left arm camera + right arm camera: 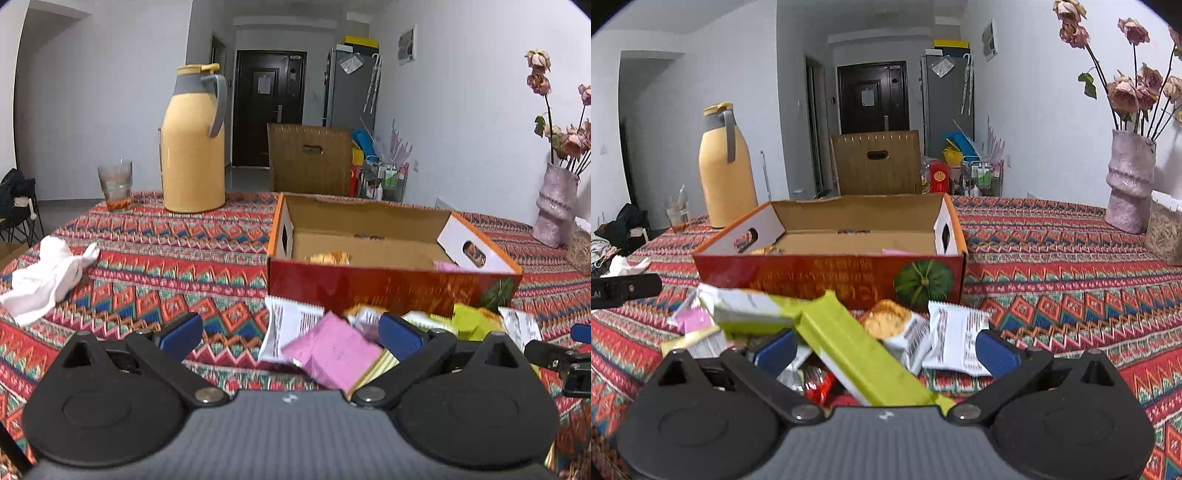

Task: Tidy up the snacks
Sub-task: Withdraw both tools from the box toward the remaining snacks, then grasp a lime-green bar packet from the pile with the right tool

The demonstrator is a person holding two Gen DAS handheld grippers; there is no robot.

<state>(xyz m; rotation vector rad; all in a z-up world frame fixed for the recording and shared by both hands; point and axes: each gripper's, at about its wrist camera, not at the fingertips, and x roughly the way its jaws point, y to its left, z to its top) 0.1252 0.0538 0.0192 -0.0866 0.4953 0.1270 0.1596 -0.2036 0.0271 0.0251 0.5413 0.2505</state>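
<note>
Ahead of both tools, on the patterned table [155, 240], stands an open cardboard box [849, 271] with a loose pile of snack packets heaped against its near wall. A few items already lie inside the box, though most of its floor shows bare.

The right tool [886, 349] has its jaws spread wide and holds nothing. A long green packet [849, 347] lies directly between its fingers, long axis running diagonally from far-left to near-right, the near end close under the tool body. A packet picturing a biscuit [892, 325] and a white printed packet [955, 339] lie just inside the right finger.

The left tool [291, 334] is likewise spread wide and empty. A pink packet [332, 352] lies between its fingers, toward the right finger, with a white printed packet [284, 328] just beyond it.

Judgement: each tool has a packet within its span, but the right tool is the better placed, being centred on the green packet. A grip across that packet's short width would need the tool turned to meet its diagonal lie. The box lies straight ahead of both tools, just beyond the pile.
</note>
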